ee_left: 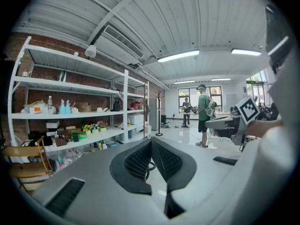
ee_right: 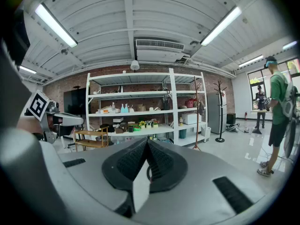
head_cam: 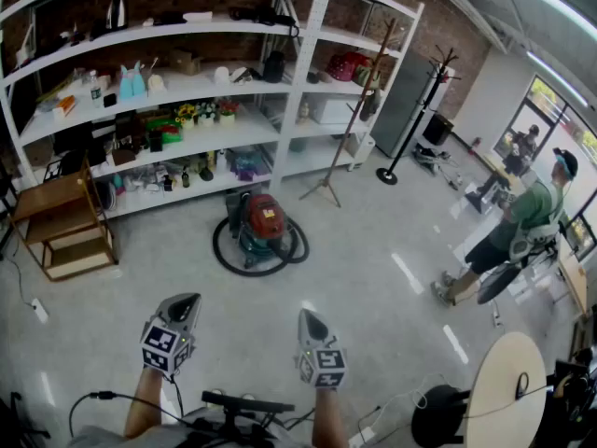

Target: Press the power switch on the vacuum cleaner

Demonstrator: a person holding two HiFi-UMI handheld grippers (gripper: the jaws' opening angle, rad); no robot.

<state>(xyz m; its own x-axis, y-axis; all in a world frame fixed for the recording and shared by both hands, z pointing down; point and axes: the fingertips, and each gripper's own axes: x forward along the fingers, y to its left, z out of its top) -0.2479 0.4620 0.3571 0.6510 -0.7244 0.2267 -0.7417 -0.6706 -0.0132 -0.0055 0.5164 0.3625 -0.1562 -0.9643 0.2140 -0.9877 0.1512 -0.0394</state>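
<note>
The vacuum cleaner (head_cam: 265,226) stands on the grey floor in front of the white shelving; it has a red top, a teal body and a black hose coiled around it. Both grippers are held well short of it, near the bottom of the head view. My left gripper (head_cam: 186,300) points toward the vacuum with its jaws together and nothing in them. My right gripper (head_cam: 309,316) is beside it, also shut and empty. In the left gripper view the dark pads (ee_left: 140,162) meet at the tip. In the right gripper view the pads (ee_right: 161,161) also meet, and the jaws hide the vacuum.
White shelving (head_cam: 280,91) full of small items lines the brick wall behind the vacuum. A wooden rack (head_cam: 59,224) is at left, a wooden stand (head_cam: 347,129) and a black coat stand (head_cam: 410,110) to the right. A person in green (head_cam: 518,222) stands at right beside a round table (head_cam: 508,381).
</note>
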